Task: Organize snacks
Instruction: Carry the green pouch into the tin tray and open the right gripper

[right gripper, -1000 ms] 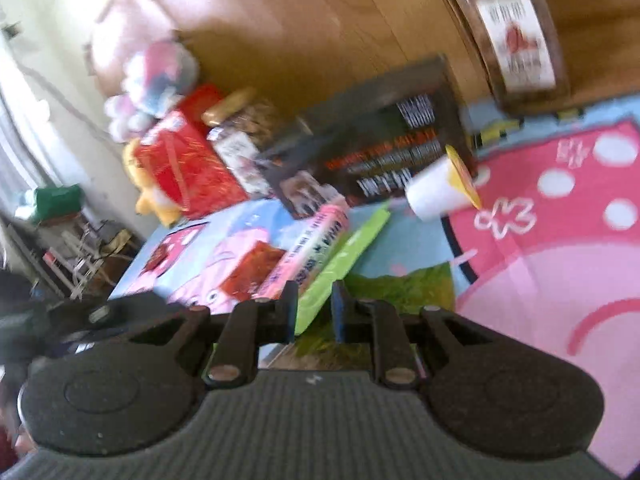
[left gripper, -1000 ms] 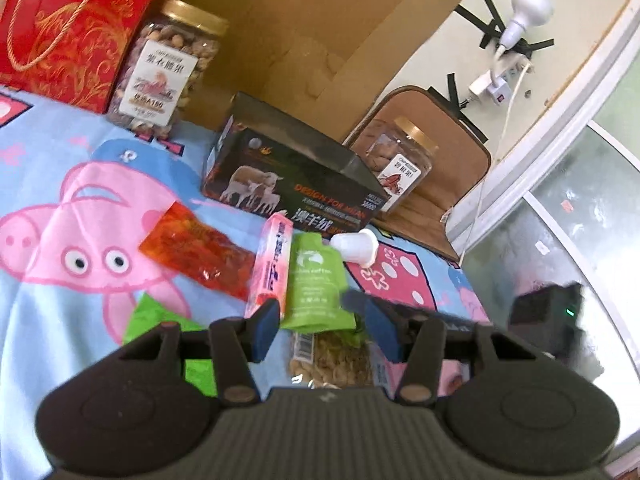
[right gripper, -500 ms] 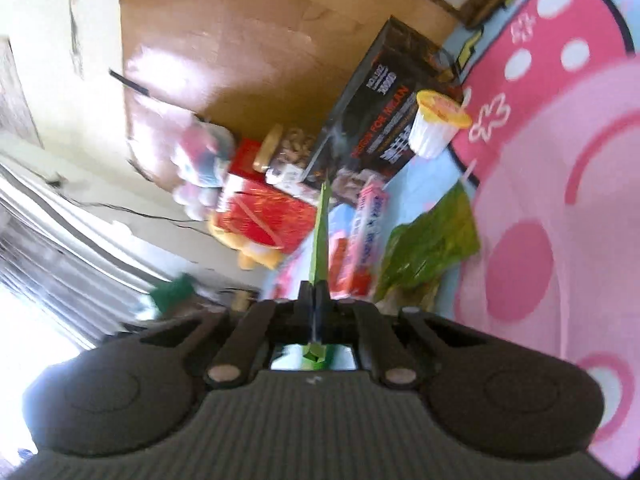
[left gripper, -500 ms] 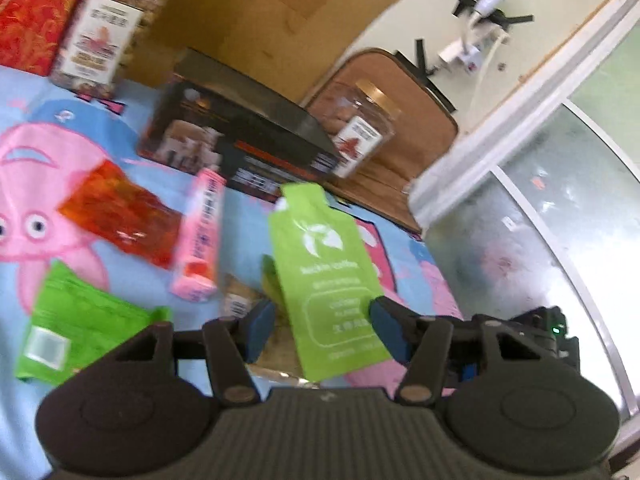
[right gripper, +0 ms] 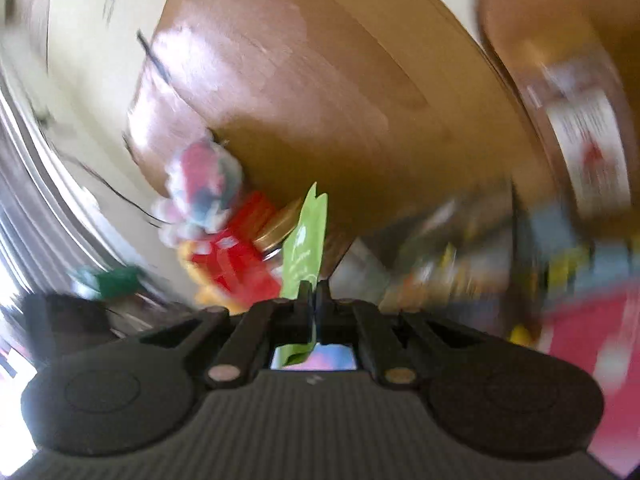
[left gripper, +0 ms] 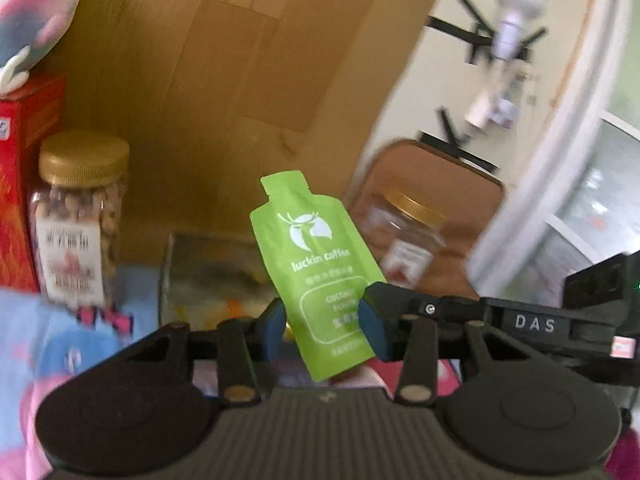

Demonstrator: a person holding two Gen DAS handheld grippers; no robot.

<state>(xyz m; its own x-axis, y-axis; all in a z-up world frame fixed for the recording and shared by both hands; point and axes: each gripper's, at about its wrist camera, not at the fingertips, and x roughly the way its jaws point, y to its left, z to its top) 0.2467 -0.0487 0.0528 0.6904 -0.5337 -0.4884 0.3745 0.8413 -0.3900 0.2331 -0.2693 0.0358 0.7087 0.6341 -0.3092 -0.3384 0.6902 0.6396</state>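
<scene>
A green Luckin Coffee pouch (left gripper: 316, 276) stands upright in the air between my left gripper's (left gripper: 322, 326) open fingers, which do not press it. My right gripper (right gripper: 314, 294) is shut on the pouch (right gripper: 306, 246), seen edge-on, and its black body (left gripper: 532, 322) reaches in from the right in the left wrist view. Behind are a dark box (left gripper: 208, 276) and two gold-lidded nut jars (left gripper: 78, 220) (left gripper: 404, 236).
A red gift box (left gripper: 24, 184) and a plush toy (left gripper: 28, 20) sit at the left, against a cardboard wall (left gripper: 240, 80). A pink and blue cartoon cloth (left gripper: 36, 344) covers the surface. The right wrist view is heavily blurred.
My right gripper has lifted the green pouch off the cloth and raised it upright between my left gripper's open fingers. Both cameras have tilted up toward the cardboard wall.
</scene>
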